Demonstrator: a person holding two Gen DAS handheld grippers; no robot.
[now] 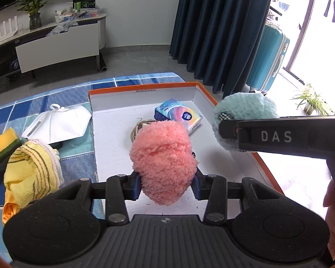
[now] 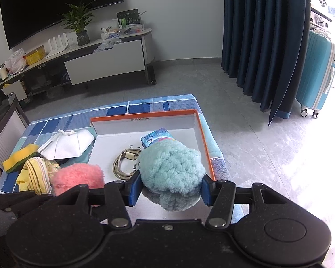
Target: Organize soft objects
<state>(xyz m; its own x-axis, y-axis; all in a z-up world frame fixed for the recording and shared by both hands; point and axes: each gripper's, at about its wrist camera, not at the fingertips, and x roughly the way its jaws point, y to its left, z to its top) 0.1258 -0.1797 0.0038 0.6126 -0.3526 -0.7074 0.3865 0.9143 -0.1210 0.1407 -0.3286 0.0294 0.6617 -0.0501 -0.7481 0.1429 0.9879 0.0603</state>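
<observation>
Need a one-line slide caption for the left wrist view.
Left gripper holds a pink fluffy ball over the orange-rimmed box; right gripper carries a blue one.

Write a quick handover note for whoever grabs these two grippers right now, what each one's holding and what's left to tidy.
Left gripper: shut on the pink fluffy ball, held over the orange-edged box.
Right gripper: shut on the blue fluffy ball, also over the box.
In the box: tissue pack, coiled cable.
Left on the checked cloth: face mask, yellow striped towel, sponge.
Neither ball released yet.
</observation>
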